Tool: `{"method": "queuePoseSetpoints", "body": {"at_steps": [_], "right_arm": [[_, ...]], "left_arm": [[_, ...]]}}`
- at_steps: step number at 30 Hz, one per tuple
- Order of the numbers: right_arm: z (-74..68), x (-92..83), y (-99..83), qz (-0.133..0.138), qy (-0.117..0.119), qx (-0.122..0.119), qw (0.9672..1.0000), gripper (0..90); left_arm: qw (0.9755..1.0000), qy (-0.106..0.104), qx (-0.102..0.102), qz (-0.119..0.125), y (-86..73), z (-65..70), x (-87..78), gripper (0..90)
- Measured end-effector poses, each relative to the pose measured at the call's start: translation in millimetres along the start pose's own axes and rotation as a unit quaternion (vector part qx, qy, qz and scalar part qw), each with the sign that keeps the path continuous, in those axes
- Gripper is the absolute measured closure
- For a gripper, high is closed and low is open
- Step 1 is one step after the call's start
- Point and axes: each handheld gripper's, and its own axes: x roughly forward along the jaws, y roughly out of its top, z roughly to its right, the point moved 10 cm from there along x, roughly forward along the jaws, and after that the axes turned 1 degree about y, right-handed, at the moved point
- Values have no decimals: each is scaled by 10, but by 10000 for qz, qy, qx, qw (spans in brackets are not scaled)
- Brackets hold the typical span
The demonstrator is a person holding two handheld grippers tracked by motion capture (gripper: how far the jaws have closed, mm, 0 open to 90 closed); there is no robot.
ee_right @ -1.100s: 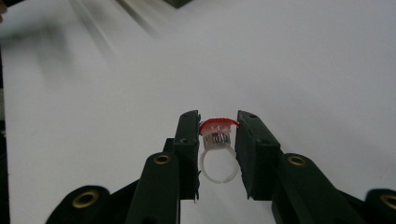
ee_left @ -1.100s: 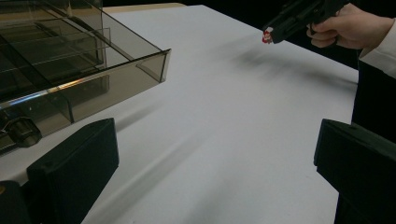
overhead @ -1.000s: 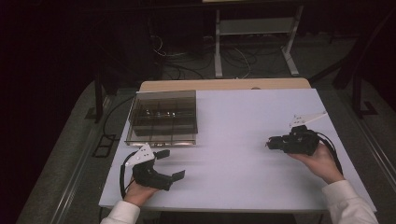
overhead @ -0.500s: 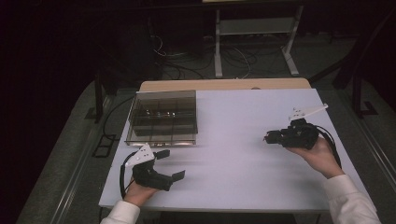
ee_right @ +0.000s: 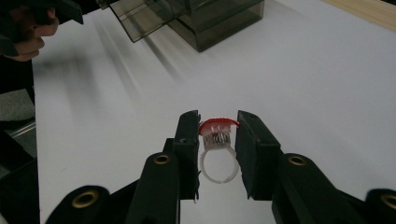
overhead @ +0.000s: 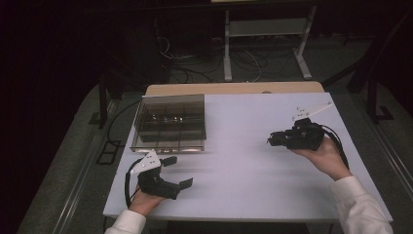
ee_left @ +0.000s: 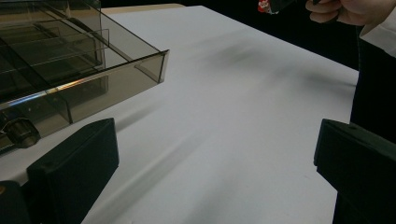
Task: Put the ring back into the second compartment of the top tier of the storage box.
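Change since the earlier frames: the right gripper (overhead: 272,141) has lifted slightly off the white tabletop (overhead: 243,170) and edged toward the box; the left gripper (overhead: 178,171) has kept its place.

High view: a smoke-tinted clear plastic organiser box with divided compartments (overhead: 168,124) sits at the table's far left, its near side facing the person, probably so small items can be dropped in from above. The left gripper rests beside the box's near edge, jaws spread wide and empty, likely waiting to steady the box. The right gripper is held above the table, well apart from the box, pointing toward it.

Left gripper view: both black jaws stand far apart with bare table between them; the box corner (ee_left: 159,65) lies just ahead.

Right gripper view: the jaws are clenched on a small clear plastic ring topped with a red cap (ee_right: 217,140), pinched at the head so the band hangs free below, suited to carrying it across and releasing it into a compartment.
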Motion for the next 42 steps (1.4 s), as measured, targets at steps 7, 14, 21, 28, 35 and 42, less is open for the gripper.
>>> {"method": "queuePoseSetpoints", "body": {"at_steps": [7, 14, 21, 28, 35, 42], "right_arm": [[-58, 68, 104, -8, 65, -99, 9999, 699], [-112, 131, 251, 21, 126, -189, 9997, 700], [-147, 197, 386, 22, 163, -250, 9996, 700], [-206, 270, 517, 33, 223, -337, 9992, 700], [-231, 358, 607, 17, 262, -366, 9990, 700], [-260, 440, 665, -13, 295, -393, 9988, 700]], "left_arm": [[10000, -6, 5, -3, 0, 1, 1, 0], [10000, -2, -1, 1, 0, 0, -2, 0], [10000, -16, 12, -9, -1, 2, -3, 0], [10000, -22, 15, -9, 0, 5, -3, 0], [10000, -34, 10, 6, 3, 7, -8, 0], [10000, -51, 24, 1, 3, 12, -8, 0]]}}
